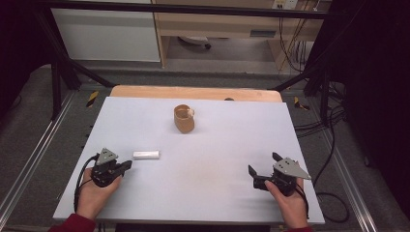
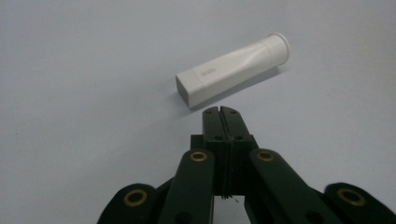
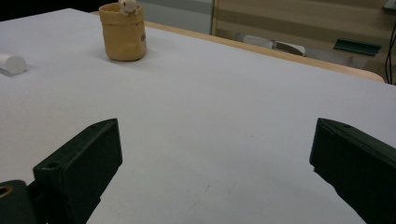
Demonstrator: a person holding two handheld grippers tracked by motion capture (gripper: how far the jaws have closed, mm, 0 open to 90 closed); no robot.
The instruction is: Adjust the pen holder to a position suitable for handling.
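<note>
— Tongs on the left first: the left gripper (image 1: pixel 126 166) sits near the table's (image 1: pixel 203 193) front left corner, held in the person's left hand (image 1: pixel 96 191). Its jaws are pressed flat together with nothing between them; the left gripper view shows the two black tips meeting in a thin seam.

— And the white tube (image 1: pixel 146 155)?

— Lying on its side just beyond those closed tips, not touching them. In the left gripper view the tube (image 2: pixel 232 68) runs at a slant, its square end nearest the jaws and its round capped end pointing away to the upper right.

— What stands past the tube?

— A tan cup (image 1: pixel 184 119), upright, well beyond the tube and to its right, toward the far edge of the table. Something small and pale rests at its rim; I cannot tell what it is. In the right gripper view the cup (image 3: pixel 123 32) shows at the upper left, with the round end of the tube (image 3: pixel 11 63) at the left edge.

— And on the right?

— The right gripper (image 1: pixel 263 166) lies far to the right of the tube, near the front right corner, in the right hand (image 1: pixel 290 203). Its jaws are spread wide over bare table, holding nothing.
</note>
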